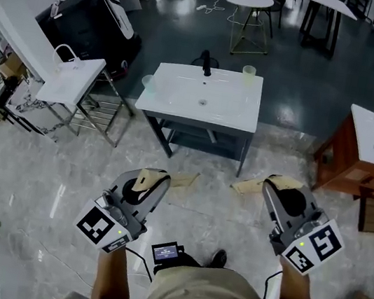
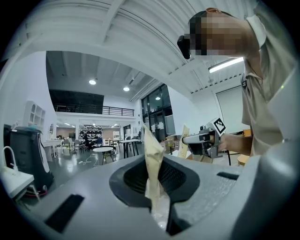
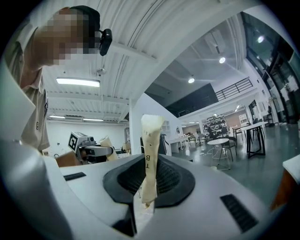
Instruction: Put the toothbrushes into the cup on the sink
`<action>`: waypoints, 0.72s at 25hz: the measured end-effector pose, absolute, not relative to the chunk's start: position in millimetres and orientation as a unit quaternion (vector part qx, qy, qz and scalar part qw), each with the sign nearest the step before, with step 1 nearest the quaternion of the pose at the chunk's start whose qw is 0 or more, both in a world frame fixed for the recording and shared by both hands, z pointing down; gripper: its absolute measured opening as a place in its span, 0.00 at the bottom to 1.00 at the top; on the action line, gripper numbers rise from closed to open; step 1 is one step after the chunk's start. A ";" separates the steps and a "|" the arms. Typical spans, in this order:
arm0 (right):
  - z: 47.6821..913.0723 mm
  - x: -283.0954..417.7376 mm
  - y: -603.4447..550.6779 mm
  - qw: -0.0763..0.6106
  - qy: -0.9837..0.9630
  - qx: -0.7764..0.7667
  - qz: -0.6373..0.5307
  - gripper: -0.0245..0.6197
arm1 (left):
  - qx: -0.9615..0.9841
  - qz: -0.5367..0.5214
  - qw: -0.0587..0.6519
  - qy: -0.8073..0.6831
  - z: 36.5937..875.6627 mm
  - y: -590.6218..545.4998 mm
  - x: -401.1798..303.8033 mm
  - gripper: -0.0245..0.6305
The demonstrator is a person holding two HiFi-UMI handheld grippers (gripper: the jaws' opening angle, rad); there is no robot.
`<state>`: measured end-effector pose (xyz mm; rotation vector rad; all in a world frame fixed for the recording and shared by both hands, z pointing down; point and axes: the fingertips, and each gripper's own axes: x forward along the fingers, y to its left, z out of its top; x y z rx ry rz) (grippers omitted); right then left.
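Floor is lying open up to the sink edge; left gripper and right gripper are pinching wrapped toothbrushes.

You can't see what the left wrapper or the right wrapper holds, both lower ends vanish between the fingers, the cup on the sink is too small to see into, and your forearms run off the bottom edge.
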<state>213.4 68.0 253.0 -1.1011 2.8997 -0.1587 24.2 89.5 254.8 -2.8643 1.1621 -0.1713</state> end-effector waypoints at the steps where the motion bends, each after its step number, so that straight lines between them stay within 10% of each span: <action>1: 253.7 213.5 61.2 0.017 0.934 -0.353 -0.052 0.10 | -0.925 -0.055 0.023 0.375 253.9 82.4 24.9 0.10; 18: 276.5 152.8 -88.4 -0.004 0.914 -0.402 -0.060 0.10 | -0.944 -0.036 0.015 0.328 275.5 -96.0 -36.2 0.10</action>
